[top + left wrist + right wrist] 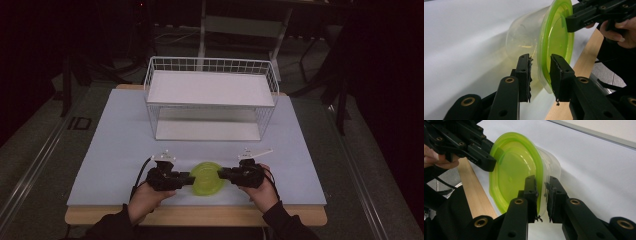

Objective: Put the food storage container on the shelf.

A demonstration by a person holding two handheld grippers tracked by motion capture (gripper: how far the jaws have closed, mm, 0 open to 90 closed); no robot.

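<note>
A clear round container (pixel 206 178) with a lime-green lid (pixel 556 37) is near the table's front edge, between my two grippers. My left gripper (pixel 191 178) comes at it from the left. In the left gripper view its jaws (pixel 539 58) are closed across the lid's rim, one on the clear body (pixel 524 37) side and one on the lid's top. My right gripper (pixel 220 174) holds the opposite side. The right gripper view shows it (pixel 541 180) pinching the green lid (pixel 511 175) and clear wall (pixel 551 165). I cannot tell whether the container rests on the table.
A white wire shelf rack (pixel 210 95) with two levels stands at the back of the pale table (pixel 120 130). The table's wooden front edge (pixel 200 215) runs just behind the person's hands. Dark floor and furniture legs surround the table.
</note>
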